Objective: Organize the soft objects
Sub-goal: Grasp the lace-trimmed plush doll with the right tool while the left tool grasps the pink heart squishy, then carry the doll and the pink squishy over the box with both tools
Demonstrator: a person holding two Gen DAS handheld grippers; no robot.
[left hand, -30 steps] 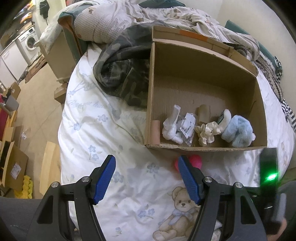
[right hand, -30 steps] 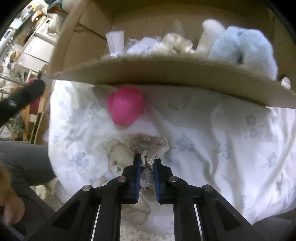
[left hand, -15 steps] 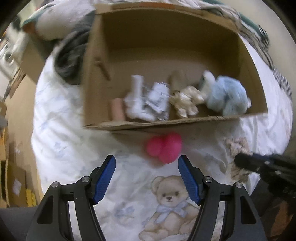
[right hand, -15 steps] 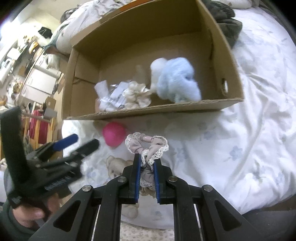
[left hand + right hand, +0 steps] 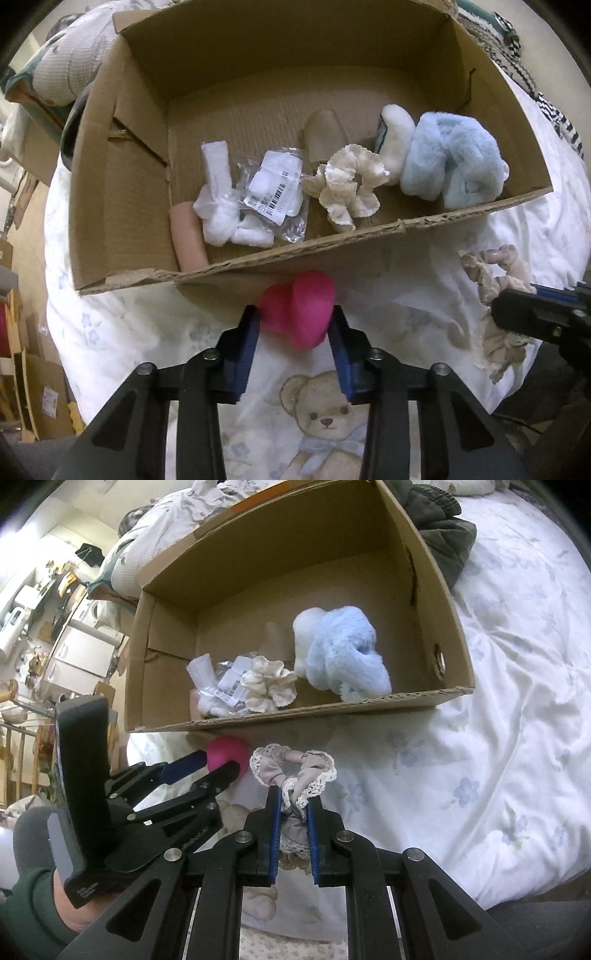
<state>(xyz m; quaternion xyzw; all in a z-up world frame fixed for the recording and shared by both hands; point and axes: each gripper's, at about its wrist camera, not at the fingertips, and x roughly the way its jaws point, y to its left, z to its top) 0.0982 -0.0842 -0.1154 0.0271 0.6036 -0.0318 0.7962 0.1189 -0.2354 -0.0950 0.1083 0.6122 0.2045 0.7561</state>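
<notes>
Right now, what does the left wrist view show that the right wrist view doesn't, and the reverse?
Left wrist only: the teddy print on the sheet and the pink roll in the box corner. Right wrist only: the box's hand hole and a green sleeve. Both: the box, the left gripper closing on the pink ball, and the right gripper shut on the scrunchie.

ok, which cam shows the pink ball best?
Left wrist: the pink ball sits centred and close between the closing left gripper's fingers. Right wrist shows only a small part behind those fingers.
</notes>
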